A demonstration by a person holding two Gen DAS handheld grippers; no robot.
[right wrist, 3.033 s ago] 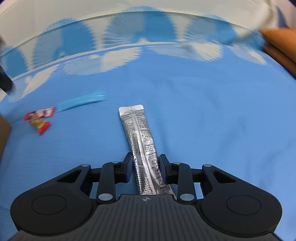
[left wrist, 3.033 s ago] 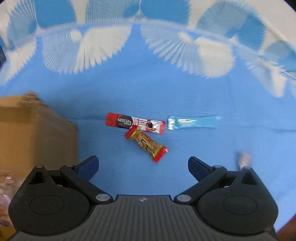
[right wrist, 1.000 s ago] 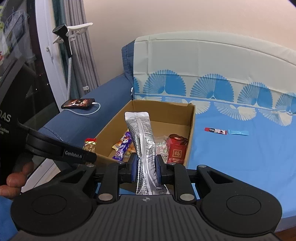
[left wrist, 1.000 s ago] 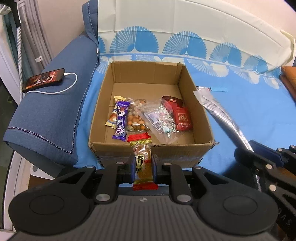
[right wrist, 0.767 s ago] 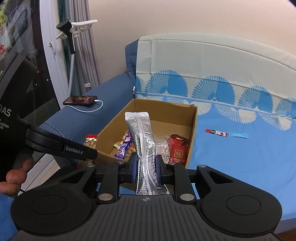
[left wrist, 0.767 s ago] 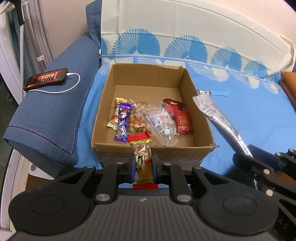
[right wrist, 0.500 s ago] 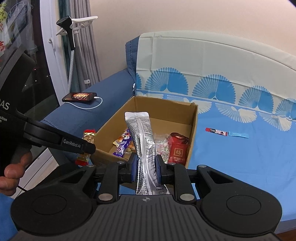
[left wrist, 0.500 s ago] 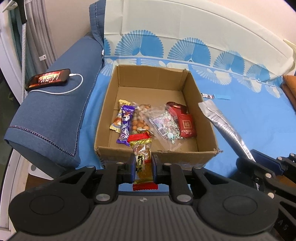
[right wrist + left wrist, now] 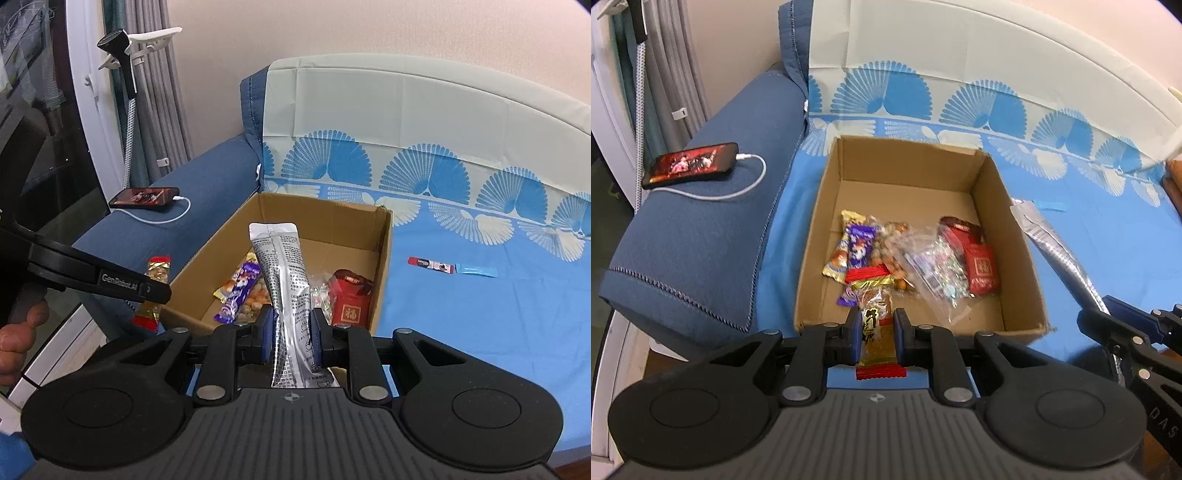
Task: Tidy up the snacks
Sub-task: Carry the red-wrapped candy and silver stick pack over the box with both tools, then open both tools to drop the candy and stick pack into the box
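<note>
My left gripper (image 9: 876,330) is shut on a small red-and-gold snack bar (image 9: 875,314), held just over the near wall of the open cardboard box (image 9: 1001,192). Inside the box lie a purple candy bar (image 9: 860,251), nuts, a clear candy bag (image 9: 936,267) and a red packet (image 9: 979,264). My right gripper (image 9: 293,332) is shut on a long silver sachet (image 9: 282,273), standing upright before the box (image 9: 384,254). In the left wrist view the sachet (image 9: 1052,247) slants at the right, beside the box. The left gripper (image 9: 153,290) and its bar (image 9: 158,271) show at the left of the right wrist view.
The box sits on a blue sheet (image 9: 480,314) with a fan pattern. A red coffee stick (image 9: 430,265) and a light-blue stick (image 9: 476,270) lie on the sheet to the right. A phone (image 9: 690,164) on a white cable rests on the dark-blue armrest. A hand (image 9: 16,332) grips the left handle.
Both grippers have drifted closer to the box with their snacks still held; the box looks larger and nearer in both views. The grips have not altered.
</note>
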